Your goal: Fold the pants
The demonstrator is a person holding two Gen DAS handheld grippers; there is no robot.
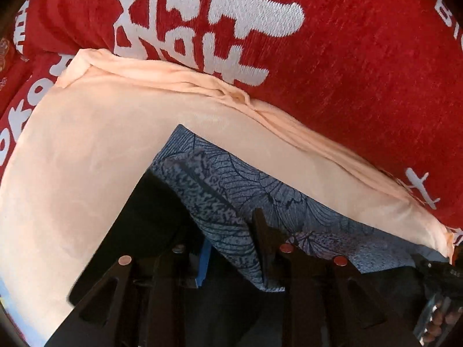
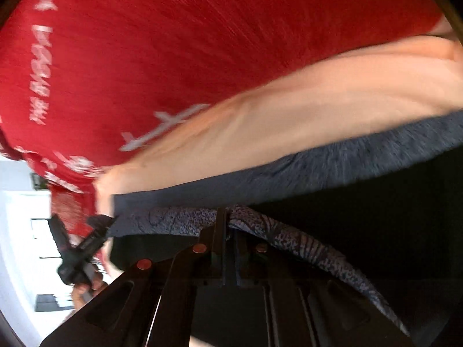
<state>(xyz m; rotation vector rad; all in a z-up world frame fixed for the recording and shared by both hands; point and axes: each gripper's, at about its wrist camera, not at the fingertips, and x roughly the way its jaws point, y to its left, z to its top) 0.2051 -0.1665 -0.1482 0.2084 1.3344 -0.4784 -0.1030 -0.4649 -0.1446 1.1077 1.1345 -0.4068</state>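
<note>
While the blue patterned pants point(image 1: 231, 202) lay on a peach cloth point(image 1: 86, 144) over the red blanket point(image 1: 347, 57), the left gripper point(image 1: 228, 231) was pinching a near fold of them. The right gripper point(image 2: 224, 217) was pressed together on the pants' edge point(image 2: 260, 222), though this view was blurred.

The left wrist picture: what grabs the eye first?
The red blanket with big white lettering fills the top. Below it lies a peach cloth, and on that the blue leaf-patterned pants, pinched at bottom centre by the left gripper.
</note>
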